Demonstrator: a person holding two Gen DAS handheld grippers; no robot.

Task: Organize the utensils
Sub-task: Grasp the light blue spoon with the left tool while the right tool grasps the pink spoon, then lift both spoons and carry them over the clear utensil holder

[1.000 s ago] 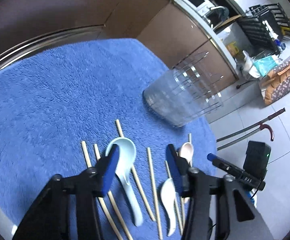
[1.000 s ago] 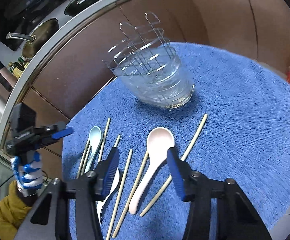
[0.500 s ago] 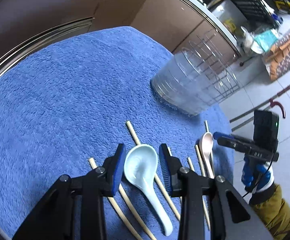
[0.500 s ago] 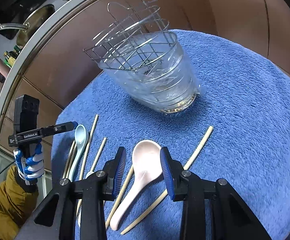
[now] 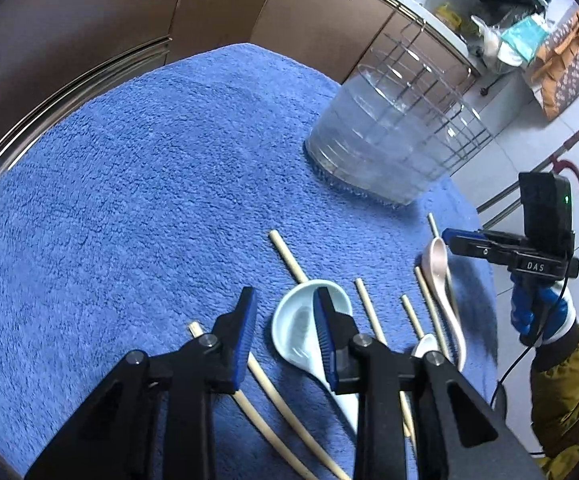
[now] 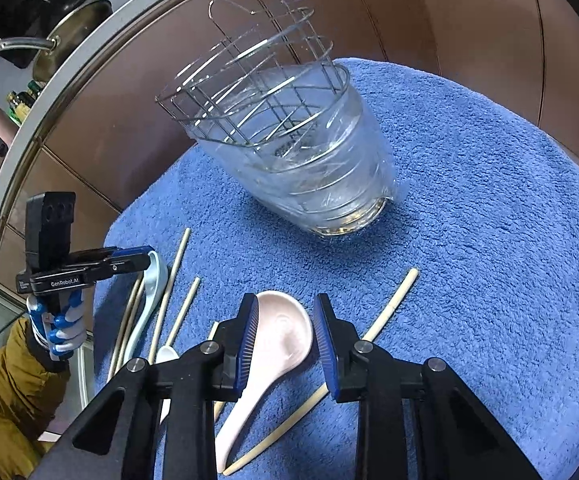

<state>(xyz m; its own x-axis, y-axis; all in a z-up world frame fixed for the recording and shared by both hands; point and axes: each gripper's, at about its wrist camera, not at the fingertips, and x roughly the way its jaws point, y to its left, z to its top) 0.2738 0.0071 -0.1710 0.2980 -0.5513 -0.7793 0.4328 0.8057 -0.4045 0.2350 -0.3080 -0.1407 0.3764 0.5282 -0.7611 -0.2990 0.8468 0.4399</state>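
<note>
Downward-tilted, left gripper over blue spoon

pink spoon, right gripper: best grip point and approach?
Grip the pink spoon across its bowl rim, coming down from above. It lies flat on the blue towel, bowl up, and the bowl is the tallest, widest part. The right gripper already straddles it, jaws just closing, not visibly pressing. The thin handle hugs the towel beside a chopstick.

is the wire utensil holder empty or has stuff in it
Empty: the wire utensil holder shows only its own wires; the spoons and chopsticks all lie on the blue towel.
</note>
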